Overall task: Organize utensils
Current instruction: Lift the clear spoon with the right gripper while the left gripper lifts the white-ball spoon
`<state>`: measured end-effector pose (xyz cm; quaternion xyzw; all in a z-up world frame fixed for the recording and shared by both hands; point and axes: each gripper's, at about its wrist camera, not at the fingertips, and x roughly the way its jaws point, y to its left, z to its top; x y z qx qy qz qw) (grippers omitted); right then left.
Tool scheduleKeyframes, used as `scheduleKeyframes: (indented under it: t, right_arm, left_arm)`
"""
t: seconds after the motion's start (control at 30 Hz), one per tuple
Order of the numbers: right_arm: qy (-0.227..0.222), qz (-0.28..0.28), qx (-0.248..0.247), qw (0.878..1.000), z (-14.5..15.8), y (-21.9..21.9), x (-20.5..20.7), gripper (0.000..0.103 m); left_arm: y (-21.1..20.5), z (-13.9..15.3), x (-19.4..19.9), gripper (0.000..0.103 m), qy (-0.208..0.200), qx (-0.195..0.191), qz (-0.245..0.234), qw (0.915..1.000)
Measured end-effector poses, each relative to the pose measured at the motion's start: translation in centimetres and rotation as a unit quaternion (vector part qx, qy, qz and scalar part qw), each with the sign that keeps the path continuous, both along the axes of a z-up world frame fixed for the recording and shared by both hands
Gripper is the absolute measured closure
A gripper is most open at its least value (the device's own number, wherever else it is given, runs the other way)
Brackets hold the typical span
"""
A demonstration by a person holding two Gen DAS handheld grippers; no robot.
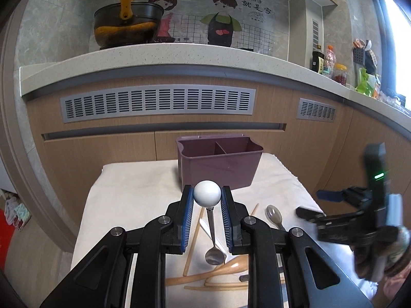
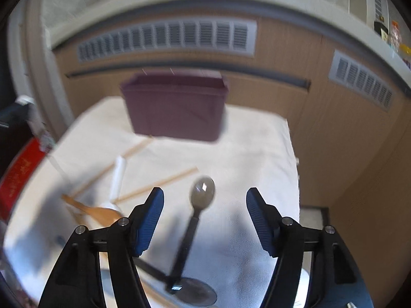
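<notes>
The left hand-held gripper pinches a metal spoon by its white ball end, the bowl dangling above wooden utensils on the cloth-covered table. Nearer than the purple caddy, the right hand-held gripper hangs with jaws spread and empty over a grey spoon. The caddy stands at the table's far edge.
</notes>
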<state>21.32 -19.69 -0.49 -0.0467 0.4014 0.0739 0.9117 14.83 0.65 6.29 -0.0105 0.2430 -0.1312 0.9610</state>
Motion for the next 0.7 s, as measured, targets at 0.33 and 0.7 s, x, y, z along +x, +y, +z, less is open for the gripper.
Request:
scheduleKeyframes:
  t: [0.33, 0.7]
  right_arm:
    - [0.095, -0.036, -0.003, 0.995, -6.1, 1.8, 5.7, 0.039]
    - [0.047, -0.024, 0.009, 0.999, -3.1, 0.7, 2.7, 0.073]
  left_arm:
    - [0.8, -1.5, 0.6, 0.081, 0.024, -0.012, -0.002, 0.9996]
    - [0.8, -2.6, 1.5, 0.081, 0.043, -0.013, 0.006, 0.999]
